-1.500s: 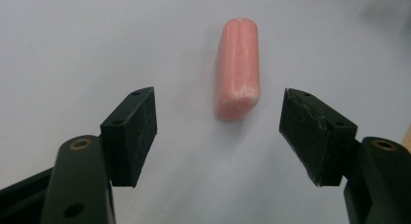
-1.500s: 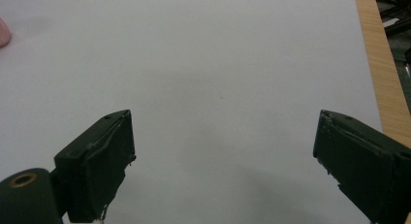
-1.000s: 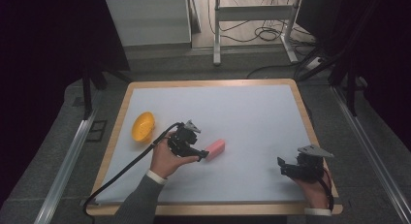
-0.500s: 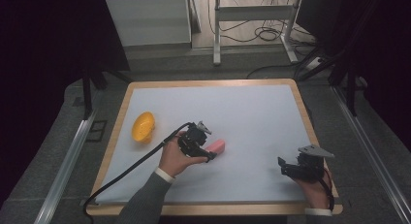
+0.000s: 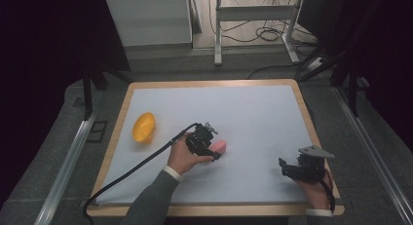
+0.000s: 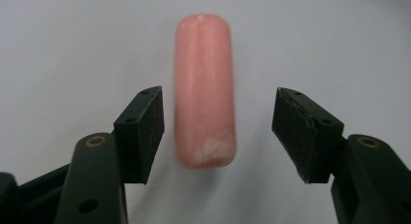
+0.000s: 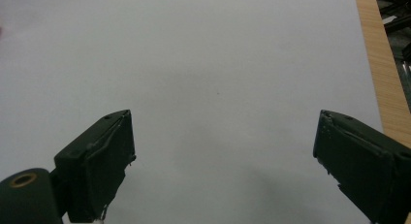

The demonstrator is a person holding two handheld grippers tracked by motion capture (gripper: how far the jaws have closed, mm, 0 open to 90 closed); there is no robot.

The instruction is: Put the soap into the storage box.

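Observation:
A pink sausage-shaped piece (image 5: 218,146) lies on the white table sheet (image 5: 253,118) near the middle front. My left gripper (image 5: 212,153) is at its near end, open, and in the left gripper view the pink piece (image 6: 205,86) runs lengthwise between the two black jaws without touching either pad. A yellow-orange rounded object (image 5: 143,127) rests at the left of the sheet, apart from both grippers. My right gripper (image 5: 285,167) hovers open at the front right, and in the right gripper view (image 7: 223,170) there is only bare sheet between its jaws.
The wooden table rim (image 5: 311,122) frames the sheet; in the right gripper view the rim (image 7: 383,73) runs along the right. The left gripper's black cable (image 5: 131,171) trails to the front left corner. Table legs and cables lie on the floor beyond.
My left gripper has moved right and forward to the pink piece, so its jaws now straddle the near end. The right gripper has stayed put.

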